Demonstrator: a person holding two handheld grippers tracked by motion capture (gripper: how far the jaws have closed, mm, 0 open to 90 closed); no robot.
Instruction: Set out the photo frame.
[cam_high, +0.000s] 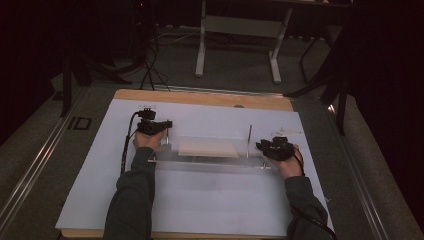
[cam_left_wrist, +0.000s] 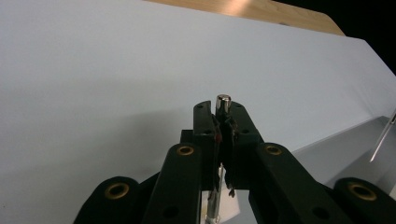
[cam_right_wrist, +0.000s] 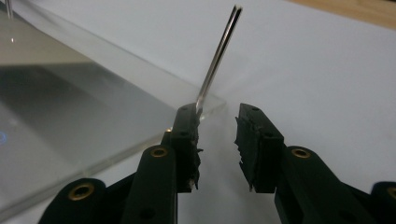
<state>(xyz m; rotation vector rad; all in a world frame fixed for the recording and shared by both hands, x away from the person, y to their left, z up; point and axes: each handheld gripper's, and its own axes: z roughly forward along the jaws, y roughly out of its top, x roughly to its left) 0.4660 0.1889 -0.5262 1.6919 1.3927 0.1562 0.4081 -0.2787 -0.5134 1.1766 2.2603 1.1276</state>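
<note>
A clear acrylic plate (cam_high: 210, 164) lies on the white sheet, with a pale tan board (cam_high: 208, 147) under or on it. A thin metal rod stands near each end. My left gripper (cam_left_wrist: 223, 116) is shut on the left rod (cam_left_wrist: 223, 101), whose round top sticks out above the jaws; in the high view that gripper (cam_high: 159, 131) sits at the plate's left end. My right gripper (cam_right_wrist: 217, 119) stands open at the plate's right corner, nothing between its jaws. The right rod (cam_right_wrist: 219, 56) rises just beyond the left jaw's tip. From above, this gripper (cam_high: 265, 147) is right of the rod (cam_high: 249, 140).
A white sheet (cam_high: 200, 210) covers most of the wooden table (cam_high: 200, 97). Small clear pieces (cam_high: 285, 131) lie behind my right hand. Beyond the table's far edge are a desk's white legs (cam_high: 200, 50) and cables on the floor.
</note>
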